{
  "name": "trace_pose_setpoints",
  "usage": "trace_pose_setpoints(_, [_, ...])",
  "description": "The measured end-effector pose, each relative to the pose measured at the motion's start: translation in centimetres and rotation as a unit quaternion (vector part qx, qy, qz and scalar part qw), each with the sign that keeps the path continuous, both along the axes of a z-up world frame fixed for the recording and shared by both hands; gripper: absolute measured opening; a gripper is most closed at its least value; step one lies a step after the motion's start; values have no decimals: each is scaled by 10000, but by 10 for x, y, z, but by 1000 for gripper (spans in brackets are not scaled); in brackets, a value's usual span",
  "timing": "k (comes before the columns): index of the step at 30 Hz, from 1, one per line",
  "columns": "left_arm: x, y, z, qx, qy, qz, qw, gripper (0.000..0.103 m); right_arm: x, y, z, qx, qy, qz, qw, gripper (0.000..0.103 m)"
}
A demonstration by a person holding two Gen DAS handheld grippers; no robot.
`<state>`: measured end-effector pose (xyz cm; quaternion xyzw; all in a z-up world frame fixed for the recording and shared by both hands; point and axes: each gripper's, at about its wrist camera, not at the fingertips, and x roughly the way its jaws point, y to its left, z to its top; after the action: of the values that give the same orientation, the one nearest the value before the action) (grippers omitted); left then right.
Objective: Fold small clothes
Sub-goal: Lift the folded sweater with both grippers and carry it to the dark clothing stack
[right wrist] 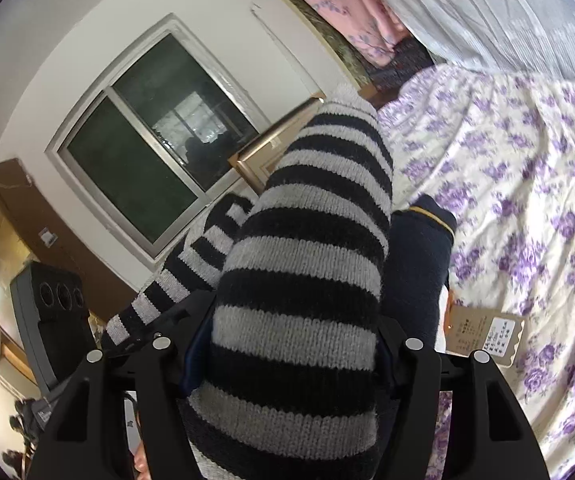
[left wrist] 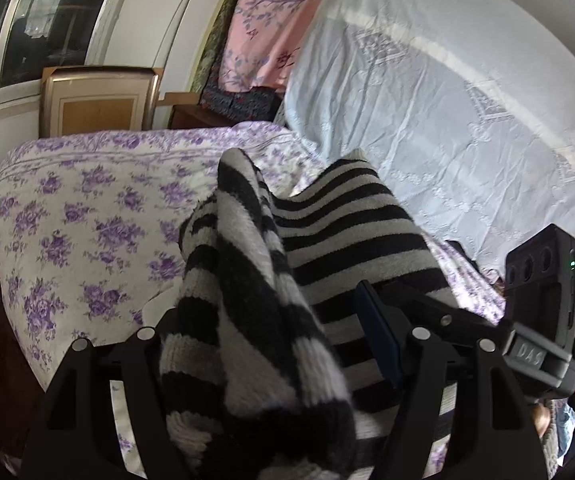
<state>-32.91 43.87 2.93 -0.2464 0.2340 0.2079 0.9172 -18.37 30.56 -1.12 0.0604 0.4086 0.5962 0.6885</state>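
Note:
A black-and-grey striped knit garment is held up off the bed between both grippers. My left gripper is shut on a bunched part of it; the fingertips are hidden under the cloth. The right gripper also shows in the left wrist view, holding the same garment. In the right wrist view my right gripper is shut on the striped garment, which drapes over its jaws. A dark navy part with a yellow stripe and a brown paper tag hang beside it.
The bed has a white sheet with purple flowers. A pale blue cloth covers the side by the bed. A pink flowered cloth, a wooden board and a window stand beyond.

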Motion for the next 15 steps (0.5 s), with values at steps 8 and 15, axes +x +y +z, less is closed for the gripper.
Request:
trace_pose_setpoints(8, [7,2,-35,18,374,296,9989,94,21,-2,-30,-103,374,12,9992,67])
trace_pose_setpoints(15, [7,-9,-37,201,509,558,9969,99,22,-8,-33,-103,325,63,9994,67])
